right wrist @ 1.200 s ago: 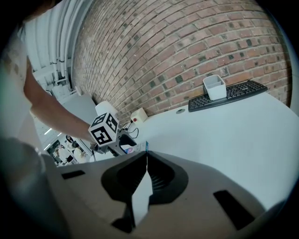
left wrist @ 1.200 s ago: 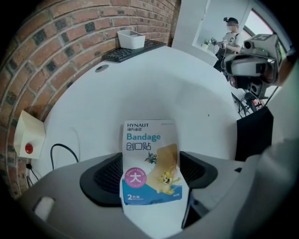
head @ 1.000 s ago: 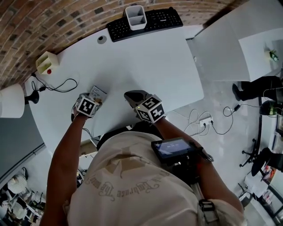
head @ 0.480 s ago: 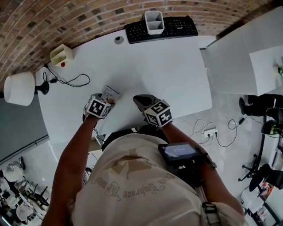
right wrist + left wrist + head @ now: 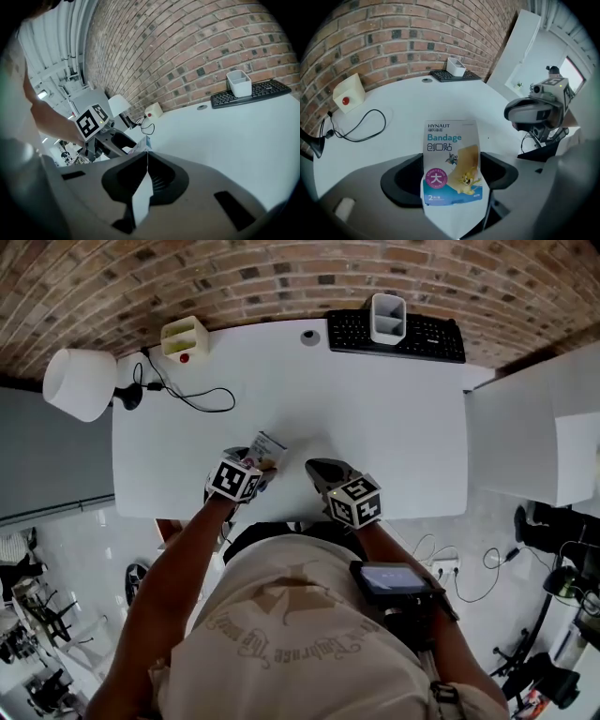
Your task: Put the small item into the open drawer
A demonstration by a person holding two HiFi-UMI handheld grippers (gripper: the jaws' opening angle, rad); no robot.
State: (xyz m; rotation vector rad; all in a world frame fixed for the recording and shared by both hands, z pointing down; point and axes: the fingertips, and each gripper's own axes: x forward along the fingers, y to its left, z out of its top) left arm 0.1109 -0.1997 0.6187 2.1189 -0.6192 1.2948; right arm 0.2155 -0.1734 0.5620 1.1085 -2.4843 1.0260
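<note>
A small bandage packet (image 5: 452, 164), white and blue with a cartoon print, stands upright between the jaws of my left gripper (image 5: 452, 180), which is shut on it. In the head view that packet (image 5: 267, 447) and the left gripper (image 5: 253, 461) hover over the white desk (image 5: 375, 418) near its front edge. My right gripper (image 5: 317, 466) is just to the right, jaws together with nothing in them; its own view shows the tips (image 5: 146, 153) meeting. A brownish corner (image 5: 172, 524) below the desk edge may be the drawer; I cannot tell.
A black keyboard (image 5: 427, 336) with a white cup holder (image 5: 387, 318) on it lies at the desk's back. A yellow box with a red button (image 5: 184, 337), a white lamp (image 5: 80, 382) and a black cable (image 5: 192, 397) sit back left. A white cabinet (image 5: 534, 437) stands right.
The head view has swung round, so the desk looks more square-on. Both grippers stay side by side at the front edge, the packet still in the left one.
</note>
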